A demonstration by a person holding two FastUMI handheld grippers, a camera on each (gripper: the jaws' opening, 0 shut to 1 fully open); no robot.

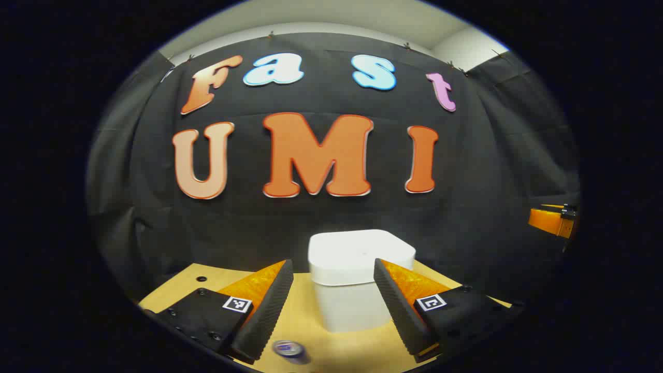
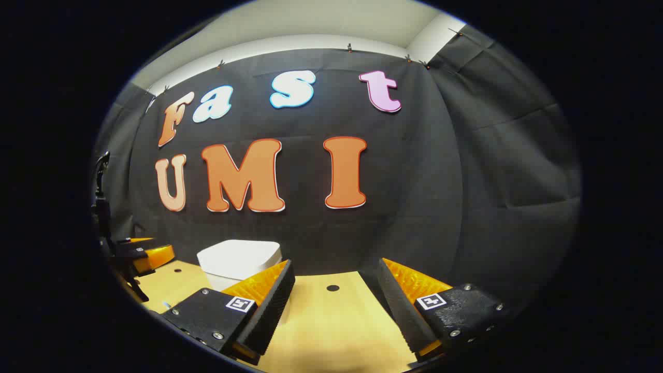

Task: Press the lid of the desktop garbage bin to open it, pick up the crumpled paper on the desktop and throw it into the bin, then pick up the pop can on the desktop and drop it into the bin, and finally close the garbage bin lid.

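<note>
Bin (image 1: pixel 361 277) sat dead ahead of the left gripper (image 1: pixel 333 305), lid down, framed between its spread, empty fingers. Can (image 1: pixel 289 349) lay on the desk (image 1: pixel 305 311) just below them. Right gripper (image 2: pixel 334 311) (also spread, empty) had the bin off to its left, farther away; left looked the nearer for the press.

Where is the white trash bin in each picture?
Left gripper view: the white bin stands bottom centre on the wooden table, between the left gripper fingers, lid shut.
Right gripper view: the bin sits lower left, behind one finger of the right gripper.
Shared landmark: the black cloth wall behind the bin.
</note>
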